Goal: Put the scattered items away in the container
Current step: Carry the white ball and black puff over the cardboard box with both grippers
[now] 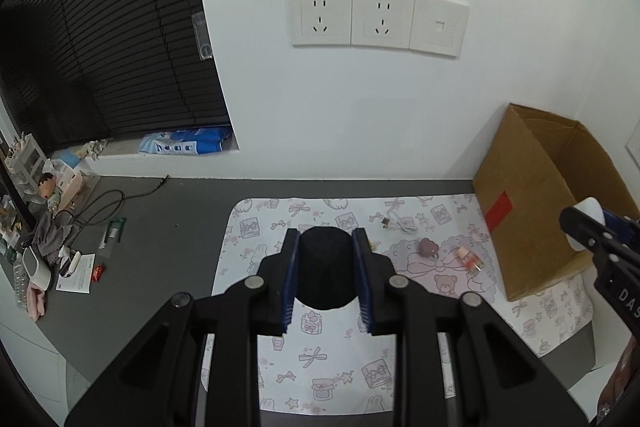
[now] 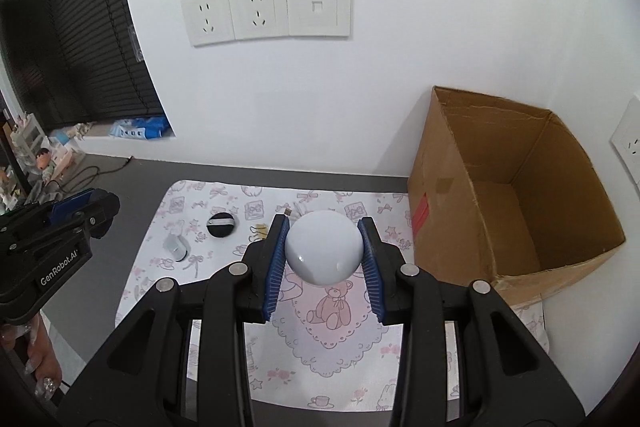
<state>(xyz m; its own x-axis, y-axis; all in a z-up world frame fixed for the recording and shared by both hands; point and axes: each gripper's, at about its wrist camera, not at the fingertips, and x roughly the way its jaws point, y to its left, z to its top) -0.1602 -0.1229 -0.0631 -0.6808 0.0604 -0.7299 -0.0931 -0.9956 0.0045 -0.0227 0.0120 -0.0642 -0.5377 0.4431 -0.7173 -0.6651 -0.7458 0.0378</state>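
Observation:
My left gripper [image 1: 326,233] is shut on a black round item [image 1: 326,275], held above the patterned mat [image 1: 320,367]. My right gripper [image 2: 324,223] is shut on a white glossy ball [image 2: 324,249], also held over the mat [image 2: 340,367]. An open cardboard box [image 2: 520,187] stands at the mat's right end, just right of the ball; its visible floor looks bare. On the mat lie a white cable [image 1: 396,225], a small mauve item [image 1: 428,247], a small pink bottle [image 1: 470,259], a black round puff [image 2: 221,225] and a grey item [image 2: 176,247].
Left of the mat the grey desk [image 1: 172,227] holds cables, a green comb [image 1: 114,227], a paper slip, a grey cloth and a figurine [image 1: 46,183]. Wall sockets [image 1: 376,19] sit on the white wall behind. A hand with decorated nails [image 2: 36,359] shows at lower left.

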